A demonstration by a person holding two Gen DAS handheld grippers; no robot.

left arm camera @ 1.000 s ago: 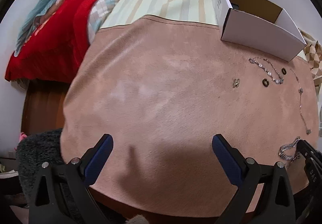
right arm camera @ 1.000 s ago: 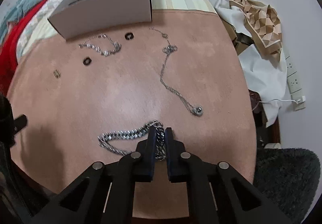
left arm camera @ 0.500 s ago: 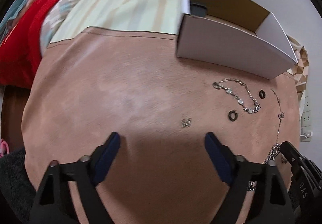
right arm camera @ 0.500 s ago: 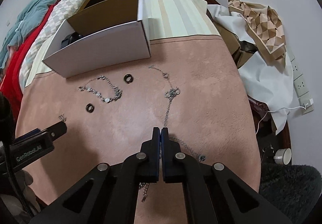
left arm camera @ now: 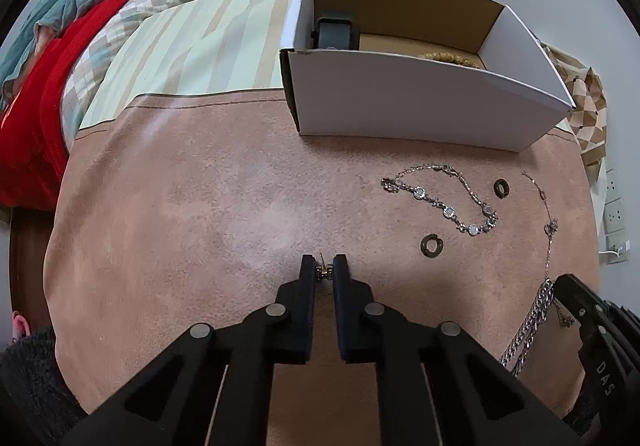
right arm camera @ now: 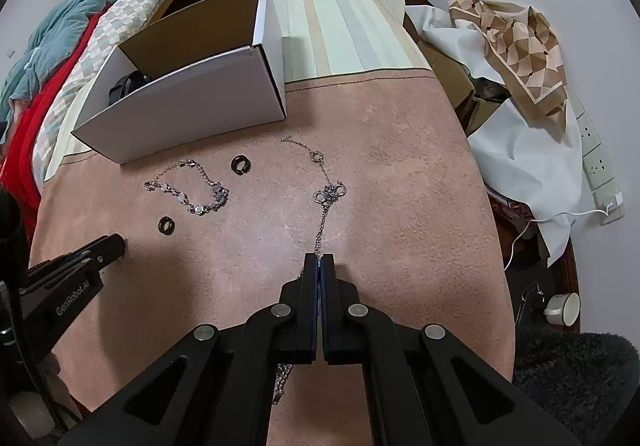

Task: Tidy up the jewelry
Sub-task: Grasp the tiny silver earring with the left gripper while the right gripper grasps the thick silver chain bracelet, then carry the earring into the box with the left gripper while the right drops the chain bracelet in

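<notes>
My left gripper point(left arm camera: 324, 270) is shut on a small gold earring point(left arm camera: 325, 270) on the pink cloth. My right gripper point(right arm camera: 320, 262) is shut on a thick silver chain point(left arm camera: 532, 322), which hangs below its fingers point(right arm camera: 284, 378). A white cardboard box point(left arm camera: 420, 101) stands at the back and holds a black watch point(left arm camera: 336, 30) and a beaded bracelet point(left arm camera: 448, 57). On the cloth lie a silver gem bracelet point(left arm camera: 444, 201), two dark rings point(left arm camera: 431, 246) point(left arm camera: 501, 187) and a thin silver necklace point(right arm camera: 326, 193).
The pink cloth point(left arm camera: 200, 205) covers a round table. A bed with red and teal blankets point(left arm camera: 60, 25) lies to the left. White and brown patterned cloths point(right arm camera: 520, 45), a power strip point(right arm camera: 600, 165) and a cup point(right arm camera: 564, 308) lie right of the table.
My left gripper moved forward to the gold earring and shut on it. My right gripper shut on the thick chain and lifted it off the cloth.
</notes>
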